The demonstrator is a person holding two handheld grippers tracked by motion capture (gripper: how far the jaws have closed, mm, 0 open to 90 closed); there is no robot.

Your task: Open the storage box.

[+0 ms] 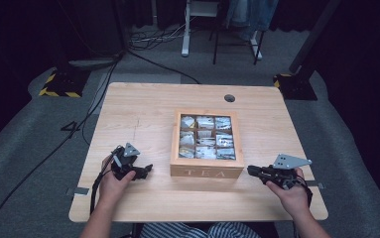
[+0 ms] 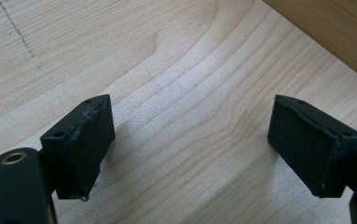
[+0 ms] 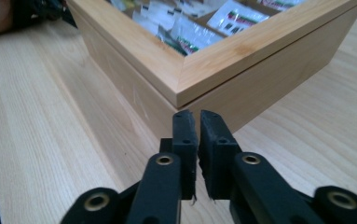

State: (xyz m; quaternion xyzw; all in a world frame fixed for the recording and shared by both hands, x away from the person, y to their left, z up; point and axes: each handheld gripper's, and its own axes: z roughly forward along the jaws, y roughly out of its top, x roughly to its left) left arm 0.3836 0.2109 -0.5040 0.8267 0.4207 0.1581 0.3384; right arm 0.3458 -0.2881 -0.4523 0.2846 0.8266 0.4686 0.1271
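- One wooden tea box (image 1: 207,171) is sitting slightly right of the table's middle, nearer the person's edge than the far edge, with the word TEA on its front wall.
- Its glass-paned lid is lying shut, and nine compartments in three rows of three are showing through it, each holding pale tea bags (image 1: 206,138).
- In the right gripper view, the box's (image 3: 223,70) near corner is pointing straight at the right gripper (image 3: 198,122), whose jaws are resting almost together with just a thin slit between them and nothing held; the tips are sitting just short of the corner.
- In the high view the right gripper (image 1: 251,170) is lying just beside the box's front right corner, held by one hand (image 1: 289,194).
- The left gripper (image 1: 148,169) is pointing at the box's left wall from near by, and bare wood is lying between them.
- In the left gripper view its jaws are standing wide apart over bare table (image 2: 181,93), and the left gripper (image 2: 190,140) is gripping nothing.
- Wide open board is stretching left of the box and behind it toward the far edge, where one round hole (image 1: 229,98) is sitting.
- Two grippers and two hands are working here.
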